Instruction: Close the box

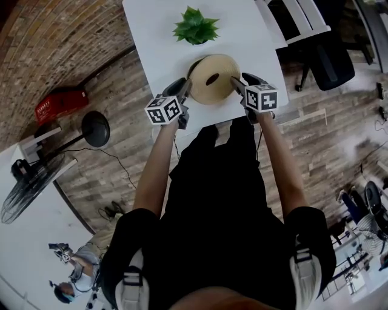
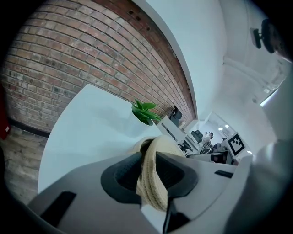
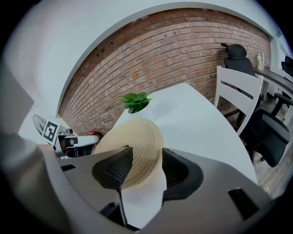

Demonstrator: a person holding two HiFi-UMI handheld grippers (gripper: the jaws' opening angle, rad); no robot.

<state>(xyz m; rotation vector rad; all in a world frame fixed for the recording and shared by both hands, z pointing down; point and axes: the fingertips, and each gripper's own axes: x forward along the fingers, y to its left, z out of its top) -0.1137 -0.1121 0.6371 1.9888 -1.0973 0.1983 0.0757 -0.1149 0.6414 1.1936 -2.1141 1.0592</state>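
A round woven straw box with its lid (image 1: pixel 221 69) sits near the front edge of the white table (image 1: pixel 157 36). The lid lies slightly off, and a dark crescent of the inside shows at its left. My left gripper (image 1: pixel 185 86) is at the box's left side. In the left gripper view it (image 2: pixel 149 176) is shut on the lid's woven rim (image 2: pixel 155 151), seen edge-on. My right gripper (image 1: pixel 236 82) is at the box's right side. In the right gripper view its jaws (image 3: pixel 149 171) stand open around the lid's edge (image 3: pixel 137 141), with a gap at the right pad.
A small green potted plant (image 1: pixel 195 27) stands on the table just behind the box. A white chair (image 1: pixel 297 18) and a black office chair (image 1: pixel 330 60) stand at the table's right. On the floor at the left are a fan (image 1: pixel 30 181) and a red object (image 1: pixel 60 103).
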